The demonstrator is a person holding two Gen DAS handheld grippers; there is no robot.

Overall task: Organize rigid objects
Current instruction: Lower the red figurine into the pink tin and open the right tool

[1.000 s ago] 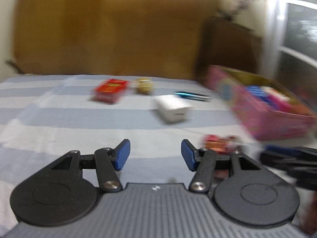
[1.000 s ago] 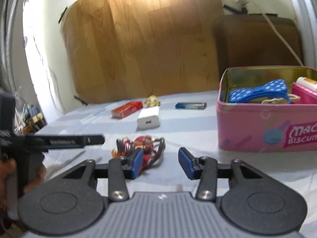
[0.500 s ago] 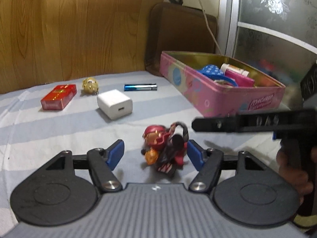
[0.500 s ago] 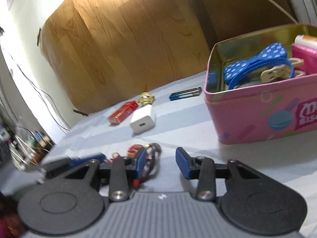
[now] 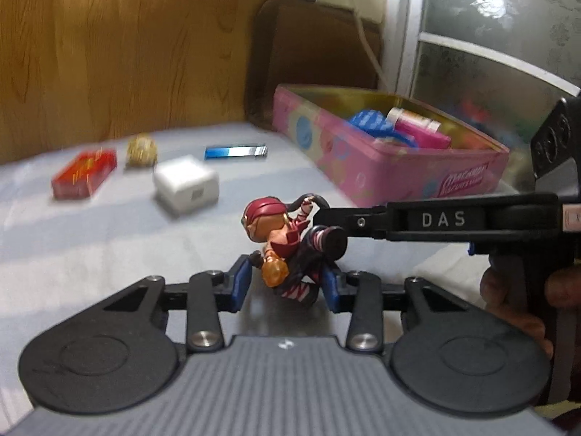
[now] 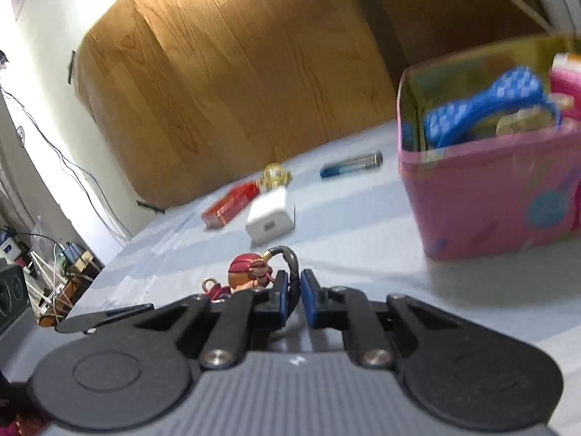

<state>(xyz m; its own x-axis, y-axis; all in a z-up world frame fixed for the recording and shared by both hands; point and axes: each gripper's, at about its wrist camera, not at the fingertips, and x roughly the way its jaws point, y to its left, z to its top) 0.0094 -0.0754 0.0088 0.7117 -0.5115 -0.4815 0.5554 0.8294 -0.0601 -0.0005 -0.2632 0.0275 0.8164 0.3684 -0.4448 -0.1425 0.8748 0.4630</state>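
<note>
A small toy figure [image 5: 270, 218] with a red helmet and a black cord loop stands upright on the striped sheet. In the left wrist view it sits between the blue pads of my left gripper [image 5: 287, 285], whose jaws are closing and touch its sides. My right gripper [image 6: 295, 292] is shut on the figure's black cord [image 6: 292, 265]. In the left wrist view its black fingers [image 5: 348, 219] reach in from the right. The open pink tin [image 5: 399, 178] stands behind to the right, holding a blue dotted band and other items.
On the sheet behind the figure lie a white charger [image 5: 186, 183], a red box [image 5: 85, 172], a gold trinket [image 5: 141, 149] and a blue lighter [image 5: 236, 152]. A wooden board leans at the back. A person's hand [image 5: 515, 298] grips the right tool. Cables and clutter sit left of the bed [image 6: 54, 272].
The left gripper swung round to the figure and its jaws narrowed around it. The right jaws shut on the cord. The figure went from lying to upright.
</note>
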